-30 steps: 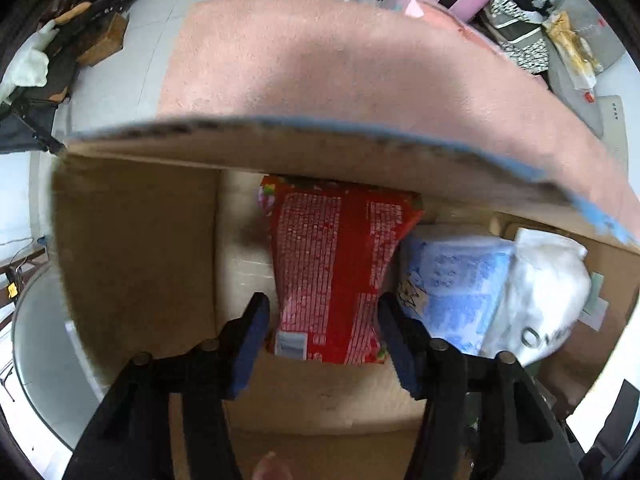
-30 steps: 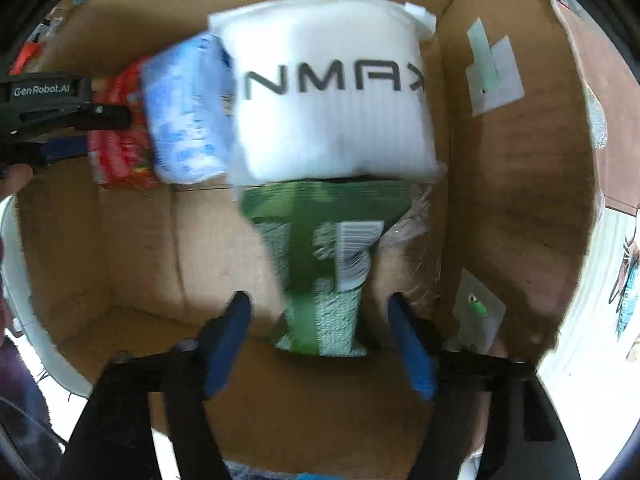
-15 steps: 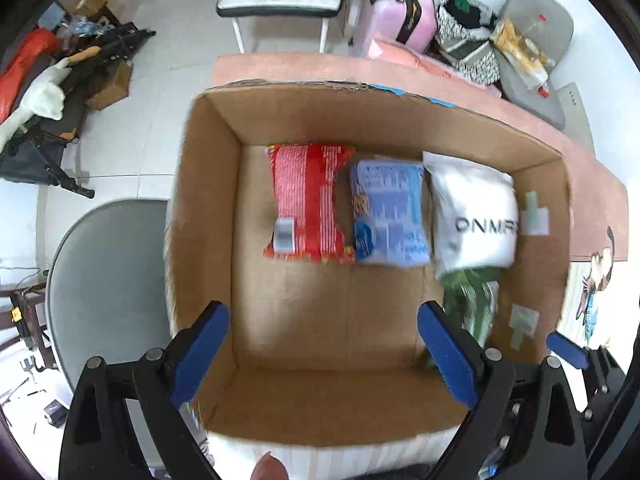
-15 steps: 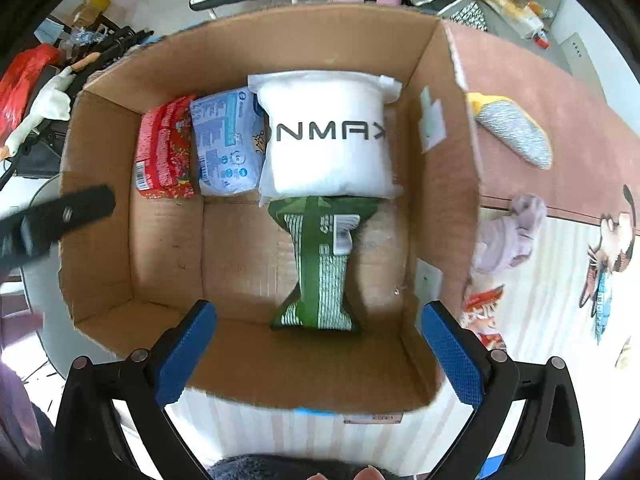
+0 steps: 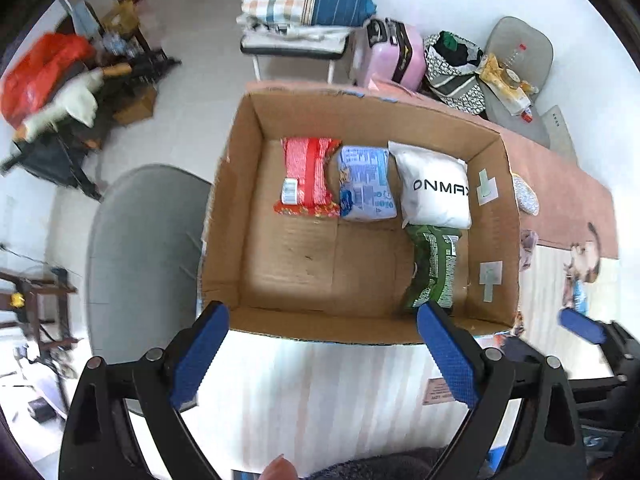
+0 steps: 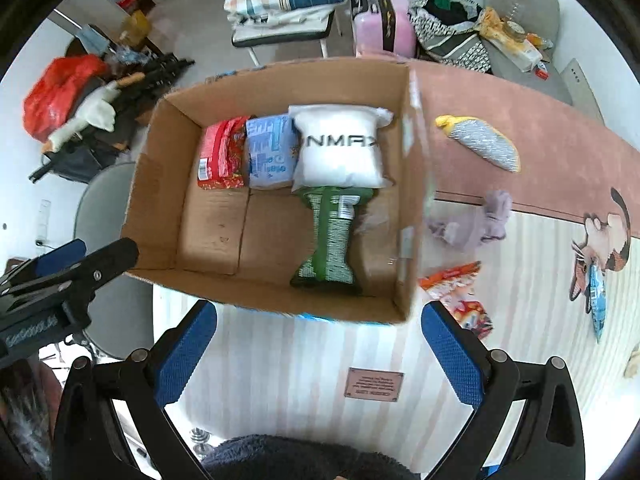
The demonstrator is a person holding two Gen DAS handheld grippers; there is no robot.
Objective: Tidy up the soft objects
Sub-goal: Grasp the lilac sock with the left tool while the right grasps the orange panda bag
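An open cardboard box (image 5: 228,208) (image 6: 152,184) stands on the table. Inside lie a red packet (image 5: 308,176) (image 6: 220,156), a blue packet (image 5: 366,184) (image 6: 270,152), a white pouch (image 5: 434,190) (image 6: 340,152) and a green packet (image 5: 434,268) (image 6: 332,236). My left gripper (image 5: 322,336) hangs open above the box's near edge, nothing between its fingers. My right gripper (image 6: 318,336) is also open and empty over the near edge. On the table right of the box lie a grey slipper (image 6: 484,144), a lilac cloth (image 6: 476,224), a red snack bag (image 6: 460,292) and a blue packet (image 6: 596,296).
The table carries a striped cloth (image 6: 304,364) and a pink mat (image 6: 520,108). A grey chair (image 5: 140,256) stands left of the box. Beyond are a pink suitcase (image 5: 396,56), a chair with folded bedding (image 5: 304,4) and floor clutter (image 5: 60,92).
Both grippers have let go of their packets, opened wide and risen out of the box. The red and green packets now lie on the box floor.
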